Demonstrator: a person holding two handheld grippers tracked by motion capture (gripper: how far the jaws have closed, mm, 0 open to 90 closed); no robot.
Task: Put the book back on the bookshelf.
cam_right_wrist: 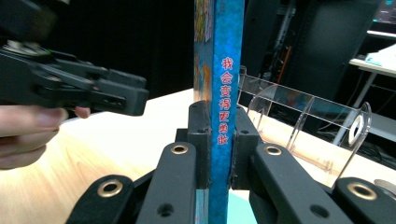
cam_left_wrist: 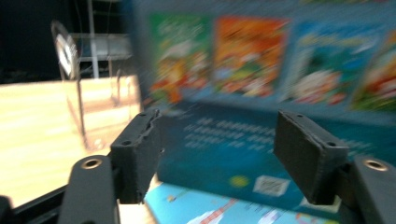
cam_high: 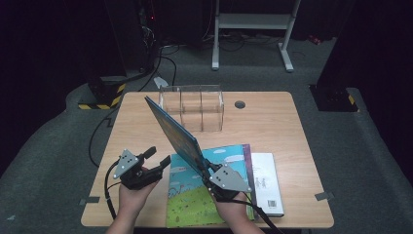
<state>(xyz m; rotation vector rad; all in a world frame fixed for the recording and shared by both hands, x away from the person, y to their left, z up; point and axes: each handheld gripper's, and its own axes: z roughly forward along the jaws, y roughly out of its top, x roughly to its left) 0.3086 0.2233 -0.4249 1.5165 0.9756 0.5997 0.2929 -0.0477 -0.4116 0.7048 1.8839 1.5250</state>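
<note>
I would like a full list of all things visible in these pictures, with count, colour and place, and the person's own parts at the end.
Lifted book: one, blue, raised on edge above the table, spine clamped by the right gripper.
Picture book: one, green and light blue cover, flat at the near table edge.
White book: one, white, flat, right of the picture book.
Clear rack: one, transparent with dividers, far middle of the table.
Table: one, light wood, with a round grey hole near its far edge.
White frame: one, on the floor behind the table.
Left gripper: one, black, jaws open, left of the lifted book.
Right gripper: one, black, shut on the lifted book.
Hands: two, at the near edge.
</note>
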